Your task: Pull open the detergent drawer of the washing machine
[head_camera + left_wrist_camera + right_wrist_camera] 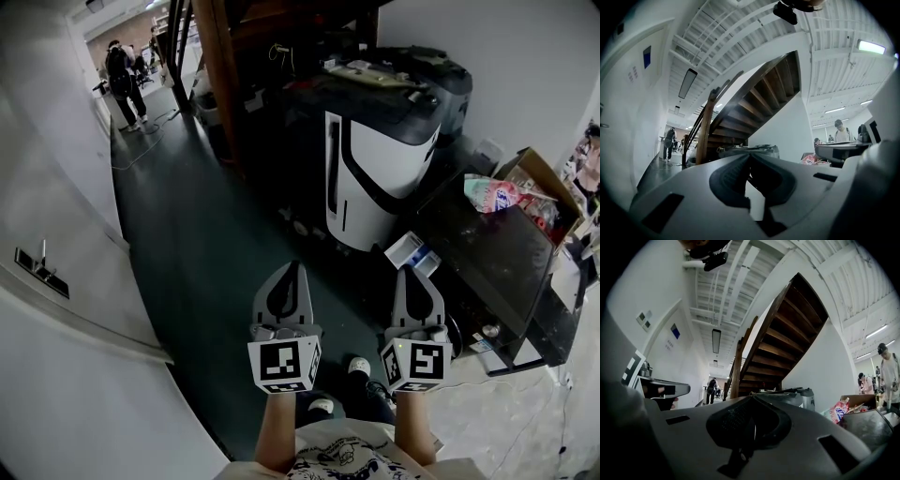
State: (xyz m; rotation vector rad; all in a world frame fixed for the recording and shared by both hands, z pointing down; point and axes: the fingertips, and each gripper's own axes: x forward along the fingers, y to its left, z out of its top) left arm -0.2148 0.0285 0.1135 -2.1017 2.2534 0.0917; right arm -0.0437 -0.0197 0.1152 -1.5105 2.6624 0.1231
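Dark floor lies under both in the head view: left gripper and right gripper. The washer stands right; its white-blue drawer seems pulled out. Left gripper view: jaws together, empty. Right gripper view: likewise.

Left gripper: jaws together, nothing between them, pointing level ahead. Right gripper: jaws likewise closed and empty (tilted very slightly upward). Forearms: bare, parallel, extended forward.
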